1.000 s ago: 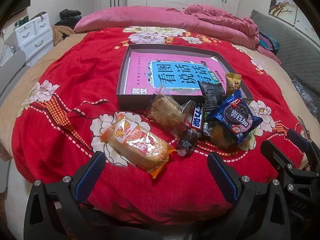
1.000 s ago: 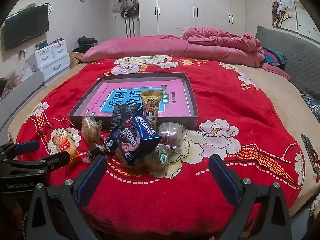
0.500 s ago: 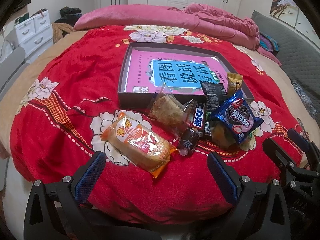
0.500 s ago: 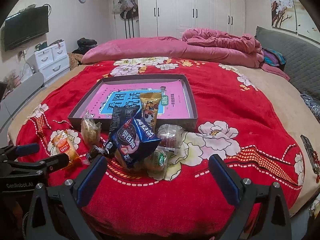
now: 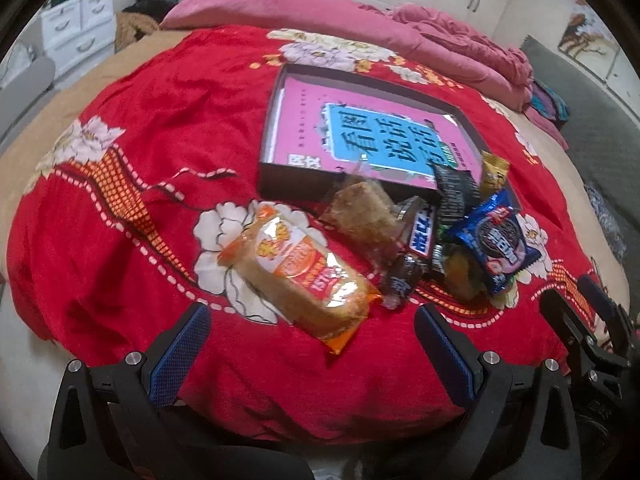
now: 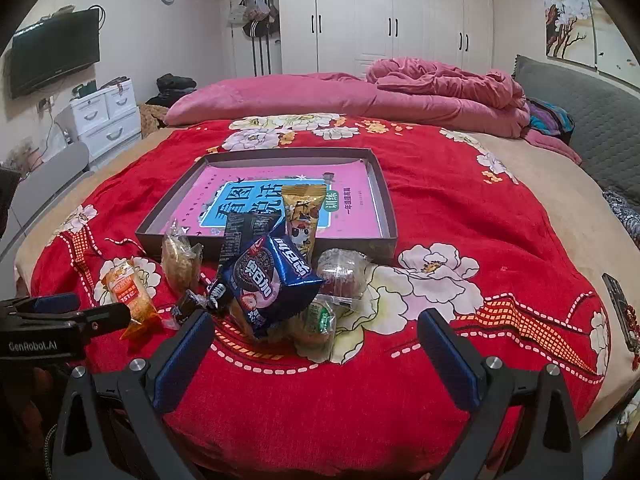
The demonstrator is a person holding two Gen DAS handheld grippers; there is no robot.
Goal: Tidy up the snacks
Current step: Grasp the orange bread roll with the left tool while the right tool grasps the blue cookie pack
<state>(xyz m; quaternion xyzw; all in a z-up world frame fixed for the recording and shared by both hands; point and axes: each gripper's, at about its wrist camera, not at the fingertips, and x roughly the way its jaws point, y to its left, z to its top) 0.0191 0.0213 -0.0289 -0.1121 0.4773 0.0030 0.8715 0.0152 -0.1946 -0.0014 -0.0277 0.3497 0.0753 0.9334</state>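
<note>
A pile of snacks lies on the red bedspread in front of a dark shallow box (image 5: 294, 186) (image 6: 386, 216) with a pink booklet inside. An orange bread pack (image 5: 298, 270) (image 6: 130, 292) lies nearest my left gripper (image 5: 312, 344), which is open and empty just short of it. A blue Oreo pack (image 5: 496, 240) (image 6: 268, 280), a clear-wrapped cake (image 5: 360, 212), a dark candy bar (image 5: 424, 232) and a gold pack (image 6: 302, 216) lie in the heap. My right gripper (image 6: 316, 344) is open and empty just before the Oreo pack.
A pink quilt (image 6: 360, 96) lies at the bed's far end. A grey sofa (image 6: 592, 108) is at right, white drawers (image 6: 104, 116) at left. A remote and beads (image 6: 620, 308) lie near the right bed edge.
My left gripper has moved closer and to the left, over the orange bread pack. My right gripper has risen slightly. Both stay open.
</note>
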